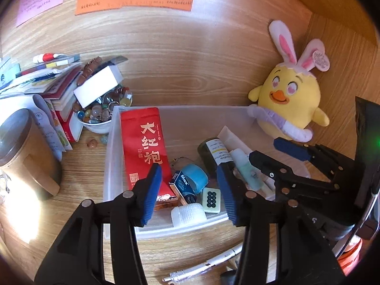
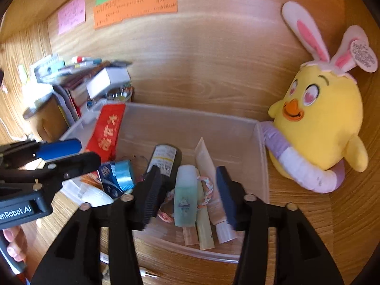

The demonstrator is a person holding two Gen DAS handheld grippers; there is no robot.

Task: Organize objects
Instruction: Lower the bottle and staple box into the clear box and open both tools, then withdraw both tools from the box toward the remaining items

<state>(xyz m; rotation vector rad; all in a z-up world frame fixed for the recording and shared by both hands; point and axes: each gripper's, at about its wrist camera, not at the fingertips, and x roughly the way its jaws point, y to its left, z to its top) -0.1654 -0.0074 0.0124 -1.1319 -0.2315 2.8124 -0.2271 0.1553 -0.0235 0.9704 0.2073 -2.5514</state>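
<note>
Judging from the contents of the translucent plastic bin, the organizing task appears well advanced. Inside it, in the left wrist view, lie a red tea pouch, a blue Max staple box, a roll of blue tape, a mahjong tile, a white ribbed cap, a dark bottle and a pale green bottle. The right wrist view adds cream tubes and a braided cord beside the green bottle.

Gripper state: the left gripper hangs over the near left portion of the bin, jaws spread, nothing between the pads. The right gripper hangs over the near right portion, jaws likewise spread; the green bottle lies in line below them, not pinched.

Remaining work, as a judgement: a silver pen lies on the desk in front of the bin, outside it. A yellow plush chick leans at the bin's far right corner. A bowl of beads, stacked books and a wooden lidded container stand to the left; whether these belong to the task cannot be told.
</note>
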